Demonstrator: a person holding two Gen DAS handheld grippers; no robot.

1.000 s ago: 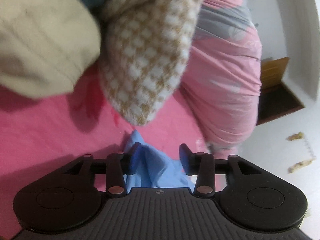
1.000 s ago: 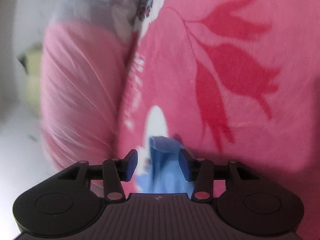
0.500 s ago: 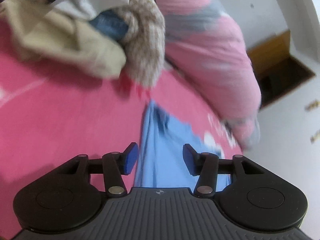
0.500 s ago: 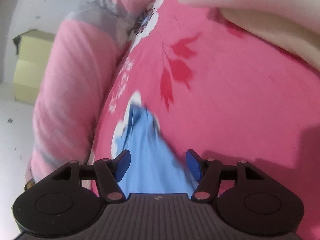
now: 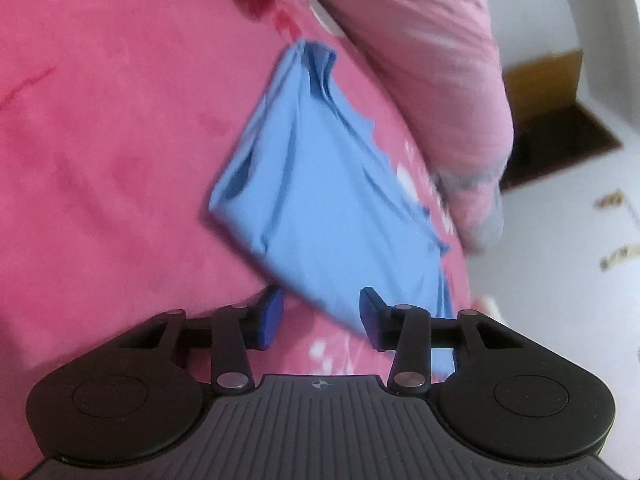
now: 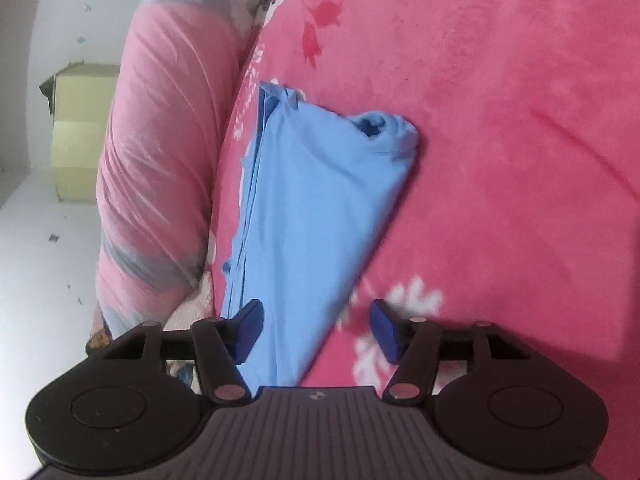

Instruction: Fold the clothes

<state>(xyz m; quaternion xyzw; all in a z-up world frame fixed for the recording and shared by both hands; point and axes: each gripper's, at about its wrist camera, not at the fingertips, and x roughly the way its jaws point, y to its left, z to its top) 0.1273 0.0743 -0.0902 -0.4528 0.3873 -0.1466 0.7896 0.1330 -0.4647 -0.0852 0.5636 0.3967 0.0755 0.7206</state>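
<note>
Both grippers' fingers wide, empty | blue garment folded on bed | box only right view

The left gripper hangs above the blue garment, jaws spread wide, nothing between its blue pads. The right gripper hovers over the same garment's near end, jaws equally parted, empty.

The folded garment lies on the bed, just beside the rolled quilt along the bed's edge; a box stands beyond the quilt, seemingly on the floor
</note>
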